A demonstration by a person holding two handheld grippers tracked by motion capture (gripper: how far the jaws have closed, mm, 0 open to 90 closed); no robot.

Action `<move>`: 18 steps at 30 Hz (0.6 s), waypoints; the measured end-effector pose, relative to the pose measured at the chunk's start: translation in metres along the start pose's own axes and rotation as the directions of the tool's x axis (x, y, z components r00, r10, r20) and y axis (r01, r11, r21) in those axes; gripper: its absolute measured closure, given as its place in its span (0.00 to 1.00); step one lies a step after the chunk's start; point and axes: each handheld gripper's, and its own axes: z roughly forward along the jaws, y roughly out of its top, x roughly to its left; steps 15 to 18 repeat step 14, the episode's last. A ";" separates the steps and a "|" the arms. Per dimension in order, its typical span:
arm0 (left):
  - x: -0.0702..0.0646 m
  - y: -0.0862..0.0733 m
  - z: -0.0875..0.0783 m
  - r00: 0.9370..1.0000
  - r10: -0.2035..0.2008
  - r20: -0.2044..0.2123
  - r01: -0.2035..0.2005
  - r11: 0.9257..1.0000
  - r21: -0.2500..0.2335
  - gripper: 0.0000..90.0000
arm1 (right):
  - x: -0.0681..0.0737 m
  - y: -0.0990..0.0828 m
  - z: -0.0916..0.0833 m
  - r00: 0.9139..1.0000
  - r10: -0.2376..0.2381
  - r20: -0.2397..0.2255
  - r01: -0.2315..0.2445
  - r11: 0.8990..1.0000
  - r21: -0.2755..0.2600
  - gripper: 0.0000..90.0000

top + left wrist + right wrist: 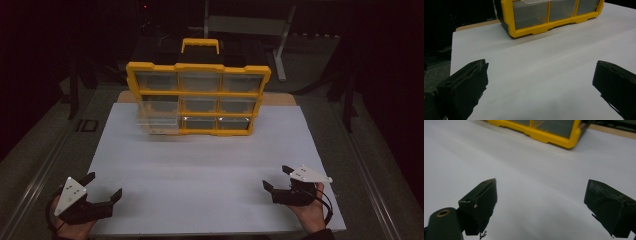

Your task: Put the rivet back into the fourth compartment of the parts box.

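The yellow drawer box (198, 98) is being faced, well ahead of both claws. The pulled-out clear drawer (158, 124) is lying nearer the left claw (104, 186). Both the left claw and the right claw (276, 177) are being held wide apart, empty.

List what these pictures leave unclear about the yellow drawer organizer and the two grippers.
- Yellow drawer organizer: what its drawers hold is too dim and small in the high view; the left gripper view's top edge cuts off its upper rows.
- Pulled-out drawer at its lower left: blurred in the high view.
- Left gripper and right gripper: both open; the gripper views' bottom edges cut off their bodies.
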 end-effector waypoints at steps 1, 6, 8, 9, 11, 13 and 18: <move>0.000 0.000 0.000 1.000 0.001 -0.001 -0.001 1.000 0.000 0.01 | 0.000 0.000 0.000 1.000 0.000 0.000 0.000 1.000 0.000 0.13; 0.001 0.000 -0.001 1.000 -0.004 -0.007 0.004 1.000 -0.008 0.01 | -0.002 -0.005 -0.005 0.999 0.024 0.022 -0.023 0.999 -0.043 0.13; 0.001 0.000 -0.001 1.000 -0.004 -0.009 0.004 1.000 -0.009 0.01 | -0.002 -0.006 -0.005 0.999 0.027 0.020 -0.026 0.999 -0.037 0.13; 0.001 0.000 -0.001 1.000 -0.003 -0.010 0.002 1.000 -0.009 0.01 | -0.002 -0.006 -0.004 0.999 0.027 0.024 -0.026 0.999 -0.036 0.13; 0.001 0.000 -0.001 1.000 -0.004 -0.009 0.003 1.000 -0.010 0.01 | -0.002 -0.006 -0.004 0.999 0.028 0.018 -0.027 0.999 -0.036 0.13; 0.001 0.000 0.000 1.000 0.000 -0.009 -0.001 1.000 -0.009 0.01 | -0.002 -0.006 -0.004 1.000 0.023 0.019 -0.022 0.999 -0.042 0.13; 0.001 0.000 0.000 1.000 0.001 -0.009 -0.001 1.000 -0.008 0.01 | -0.002 -0.006 -0.004 1.000 0.023 0.019 -0.022 0.999 -0.042 0.13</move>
